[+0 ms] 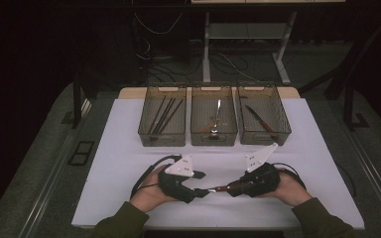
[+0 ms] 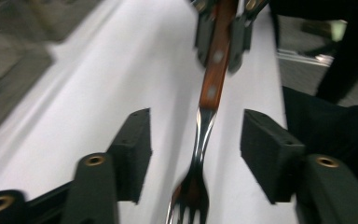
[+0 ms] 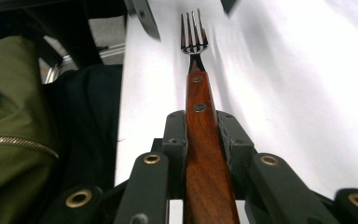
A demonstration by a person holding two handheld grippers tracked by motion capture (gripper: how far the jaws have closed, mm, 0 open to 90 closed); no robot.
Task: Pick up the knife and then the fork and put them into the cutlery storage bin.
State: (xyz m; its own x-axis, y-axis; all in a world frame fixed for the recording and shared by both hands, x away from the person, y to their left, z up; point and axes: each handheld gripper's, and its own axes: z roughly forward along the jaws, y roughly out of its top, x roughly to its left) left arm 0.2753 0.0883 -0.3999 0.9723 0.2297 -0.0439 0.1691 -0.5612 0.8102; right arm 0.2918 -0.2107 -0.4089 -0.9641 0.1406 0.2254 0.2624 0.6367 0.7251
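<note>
above the white table (image 1: 129, 163), the right tool (image 3: 200, 122) clamps the fork's (image 3: 196, 93) wooden handle while the left tool (image 2: 196, 140) stands open around its neck.

wood-handled fork (image 3: 198, 98); level above the table; tines leftward

The high view is dim and a little grainy, the room around the white table (image 1: 129, 148) nearly black; in the left gripper view motion blur smears everything; beyond the right gripper's jaws the fork (image 3: 196, 88) stays sharp, with glare on its tines.
</note>
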